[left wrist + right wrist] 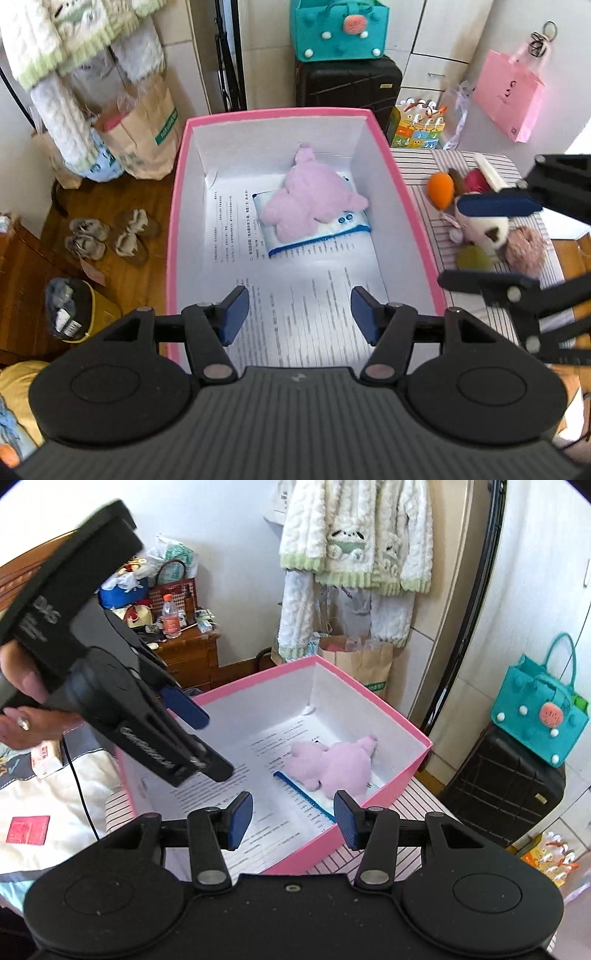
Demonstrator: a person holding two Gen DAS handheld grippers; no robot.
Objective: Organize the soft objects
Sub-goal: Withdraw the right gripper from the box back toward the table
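Soft toys were partly sorted: a lilac plush animal already lay inside the pink box, resting on a blue-and-white pouch toward the box's far end, with printed sheets lining the bottom. Left to do, by my reading, was the small heap on the striped cloth just beside the box's right wall: an orange ball-shaped toy, a white-and-brown plush, a pinkish fluffy piece and a green one. The left tongs hung over the near end of the box, released, nothing between the blue pads. The right tongs were likewise parted and empty, hovering over the box's near corner. The near half of the box was bare, so there looked to be ample room for more toys. The box walls stood tall, so anything carried across from the cloth would probably need to clear the pink rim, and the two tools sat close together there.
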